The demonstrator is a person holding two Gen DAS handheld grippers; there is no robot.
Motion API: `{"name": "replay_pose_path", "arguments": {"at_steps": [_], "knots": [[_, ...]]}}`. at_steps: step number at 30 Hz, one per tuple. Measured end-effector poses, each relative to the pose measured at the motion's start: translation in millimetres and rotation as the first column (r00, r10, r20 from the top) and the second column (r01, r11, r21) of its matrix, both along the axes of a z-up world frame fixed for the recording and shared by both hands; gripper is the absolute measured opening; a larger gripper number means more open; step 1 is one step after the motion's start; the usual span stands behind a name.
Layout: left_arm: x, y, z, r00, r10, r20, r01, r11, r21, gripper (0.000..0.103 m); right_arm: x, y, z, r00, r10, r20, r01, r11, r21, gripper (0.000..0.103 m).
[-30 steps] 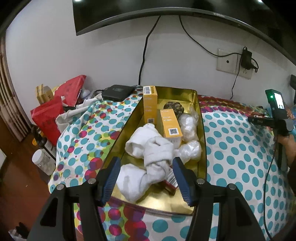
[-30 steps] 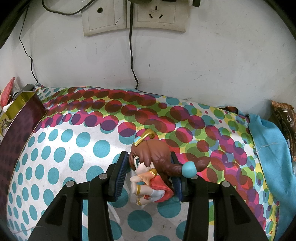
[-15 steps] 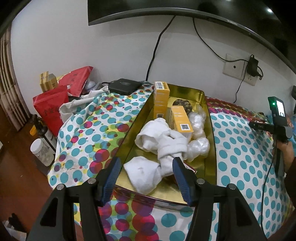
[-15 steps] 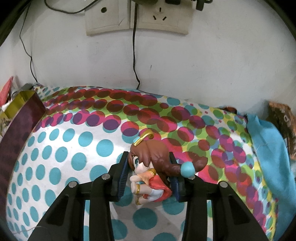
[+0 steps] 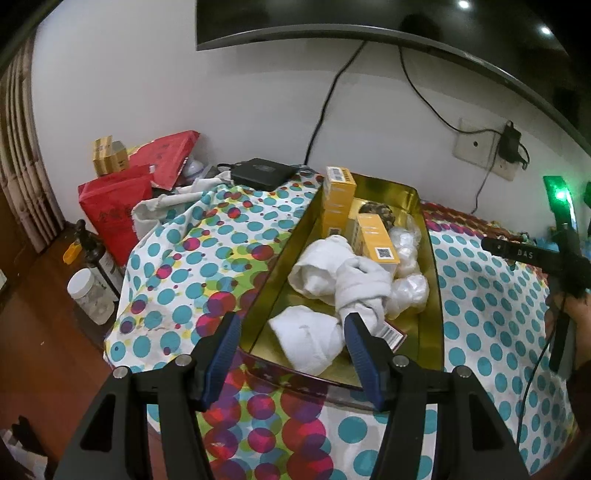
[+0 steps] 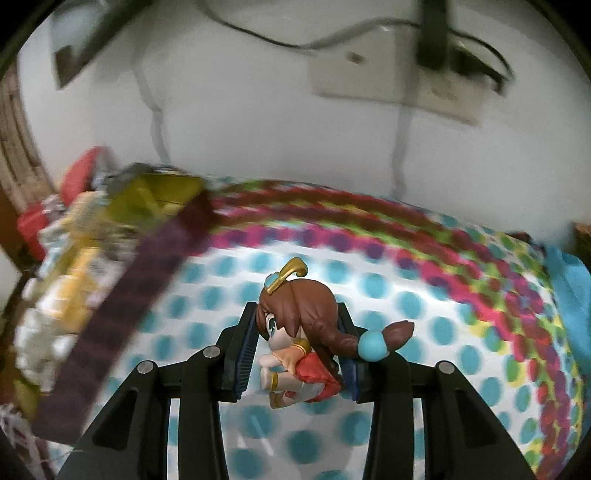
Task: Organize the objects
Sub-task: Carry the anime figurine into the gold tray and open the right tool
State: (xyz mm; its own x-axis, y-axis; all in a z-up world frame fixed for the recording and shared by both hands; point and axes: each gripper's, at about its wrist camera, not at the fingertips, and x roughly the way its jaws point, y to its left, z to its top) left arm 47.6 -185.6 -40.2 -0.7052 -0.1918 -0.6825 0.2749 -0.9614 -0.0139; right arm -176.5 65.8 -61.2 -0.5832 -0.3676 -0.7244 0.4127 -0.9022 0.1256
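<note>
My right gripper [image 6: 297, 345] is shut on a small doll [image 6: 299, 332] with brown hair, a red dress and a blue hair bobble, and holds it above the dotted cloth [image 6: 424, 314]. The gold tin tray [image 5: 430, 295] lies on the cloth and holds white socks [image 5: 332, 291], yellow boxes [image 5: 375, 240] and white bags [image 5: 406, 288]. It shows blurred at the left of the right wrist view [image 6: 122, 302]. My left gripper [image 5: 290, 343] is open and empty, hovering at the tray's near end.
A black box [image 5: 262, 175], red bags [image 5: 118, 206] and a white cloth sit at the table's far left. Bottles [image 5: 90, 291] stand on the floor at left. Wall sockets [image 5: 476, 149] and cables are behind. A TV [image 5: 369, 22] hangs above.
My right gripper has closed on the doll, lifted it and swung left toward the tray, blurring the view. My left gripper has drawn back and drifted left of the tray.
</note>
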Motion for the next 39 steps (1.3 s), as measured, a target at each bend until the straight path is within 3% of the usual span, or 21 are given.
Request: {"name": "replay_pose_path", "arguments": {"at_steps": [8, 17, 29, 39], "knots": [[7.4, -10.1, 4.2, 1.0, 0.029, -0.004, -0.029, 1.0, 0.006, 0.06, 61.6, -74.2, 34.8, 0.979, 0.202, -0.033, -0.204, 0.977, -0.059, 0.038], [13.0, -13.1, 6.7, 0.999, 0.035, -0.013, -0.036, 0.999, -0.019, 0.06, 83.0, -121.3, 33.4, 0.963, 0.271, -0.005, -0.271, 0.962, -0.034, 0.038], [13.1, -26.0, 2.5, 0.999, 0.044, -0.005, -0.044, 0.999, 0.011, 0.06, 34.9, -140.0, 13.7, 0.992, 0.127, 0.014, -0.128, 0.987, 0.094, 0.038], [-0.2, -23.7, 5.2, 1.0, 0.02, 0.008, -0.02, 1.0, 0.006, 0.06, 28.4, -143.4, 12.5, 0.995, 0.096, -0.007, -0.095, 0.991, 0.098, 0.04]]}}
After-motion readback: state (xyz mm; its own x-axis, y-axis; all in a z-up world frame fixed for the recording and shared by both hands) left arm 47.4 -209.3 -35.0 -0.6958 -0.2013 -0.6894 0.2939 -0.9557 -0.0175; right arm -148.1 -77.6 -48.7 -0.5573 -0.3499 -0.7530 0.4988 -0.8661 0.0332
